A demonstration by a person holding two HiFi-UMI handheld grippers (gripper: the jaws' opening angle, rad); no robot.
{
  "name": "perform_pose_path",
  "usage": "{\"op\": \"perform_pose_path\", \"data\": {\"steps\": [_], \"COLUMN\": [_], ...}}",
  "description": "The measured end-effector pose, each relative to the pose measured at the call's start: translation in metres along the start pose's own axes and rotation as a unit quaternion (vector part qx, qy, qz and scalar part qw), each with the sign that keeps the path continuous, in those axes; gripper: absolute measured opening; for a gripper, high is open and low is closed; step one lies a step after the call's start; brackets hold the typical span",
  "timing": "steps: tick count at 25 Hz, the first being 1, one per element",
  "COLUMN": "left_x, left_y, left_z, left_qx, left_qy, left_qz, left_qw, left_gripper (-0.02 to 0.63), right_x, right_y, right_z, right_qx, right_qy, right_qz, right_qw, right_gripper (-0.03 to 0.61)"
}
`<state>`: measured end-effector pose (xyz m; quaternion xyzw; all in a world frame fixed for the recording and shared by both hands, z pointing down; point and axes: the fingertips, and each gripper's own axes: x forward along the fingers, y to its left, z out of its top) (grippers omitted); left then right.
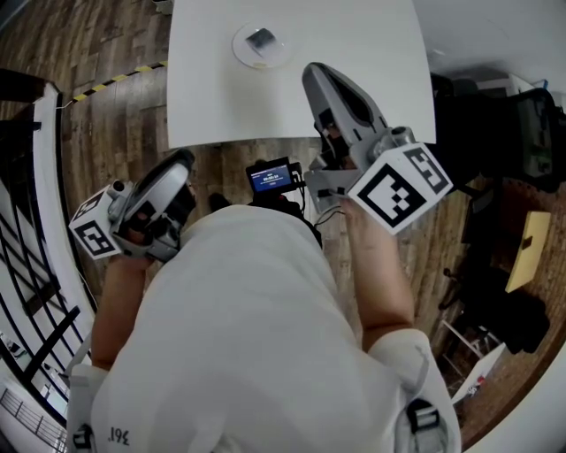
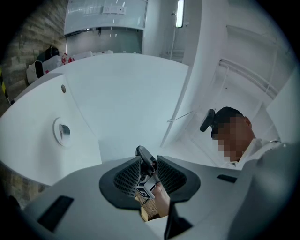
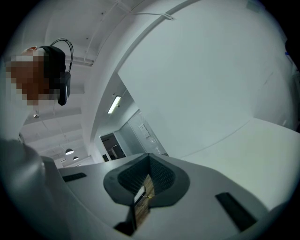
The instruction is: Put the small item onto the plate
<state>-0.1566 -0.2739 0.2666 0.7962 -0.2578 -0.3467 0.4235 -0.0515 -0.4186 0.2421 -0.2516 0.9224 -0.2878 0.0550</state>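
On the right gripper, square-marker cube

Your head view's bright, table near blown out. Gripper views dimmer, heavy fisheye, dark corners, strip light overhead.

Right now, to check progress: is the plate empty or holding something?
Holding something: a small dark item lies on the plate, on the white table.

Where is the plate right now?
In the head view, the plate sits top centre on the white table, with the small dark item lying on it; the left gripper view shows it at left.
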Motion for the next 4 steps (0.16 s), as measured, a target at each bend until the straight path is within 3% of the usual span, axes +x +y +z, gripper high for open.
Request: {"op": "perform_pose_path", "data": {"steps": [4], "left_x": [0.0039], "left_y": [0.0008], "left_z": [-0.0045], "left_qx": [-0.008], "left_qy": [0.001], "left_qz": [-0.002], "left_qw": [1.0000], "left_gripper": [0.104], "right_x": [-0.0041], "right_y": [-0.0051], "right_z": [-0.0021], "right_qx": [0.004], "right_qy": [0.002], "right_qz": [-0.004], "right_qw": [1.000], "right_gripper": [0.000]}}
